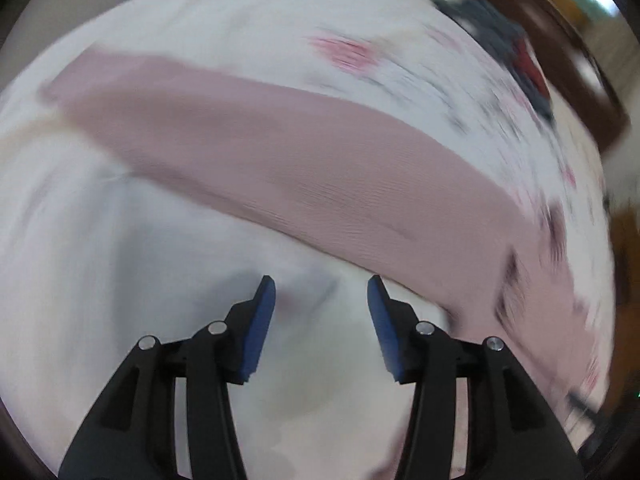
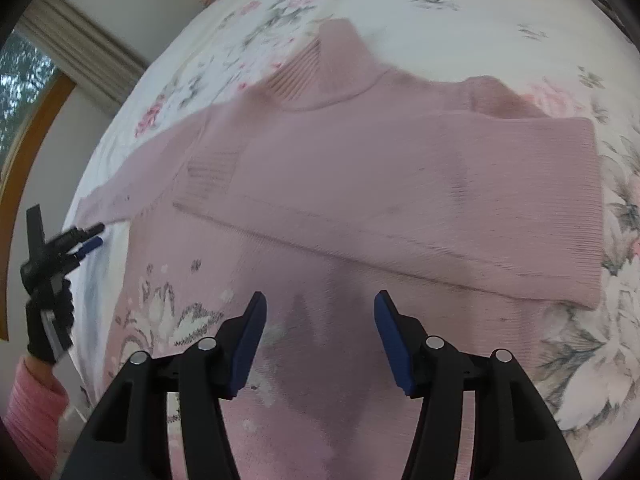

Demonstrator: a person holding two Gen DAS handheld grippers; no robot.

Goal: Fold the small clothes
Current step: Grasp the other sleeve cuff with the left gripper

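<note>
A pink knitted turtleneck sweater (image 2: 360, 168) lies flat on a floral bedsheet (image 2: 500, 12). One sleeve is folded across its chest, with the cuff (image 2: 580, 208) at the right. Its other sleeve (image 1: 280, 160) stretches out to the left as a long pink band in the left wrist view. My right gripper (image 2: 320, 308) hovers open over the sweater's patterned lower front with nothing between its fingers. My left gripper (image 1: 322, 292) is open over white sheet just short of the outstretched sleeve. It also shows at the sleeve's end as the left gripper (image 2: 90, 238) in the right wrist view, held by a gloved hand (image 2: 44, 336).
Dark and red clothes (image 1: 516, 64) lie piled at the far right of the bed in the left wrist view. A dark wooden frame (image 1: 580, 52) runs behind them. A window (image 2: 24, 80) with a wooden frame and a white wall sit left of the bed.
</note>
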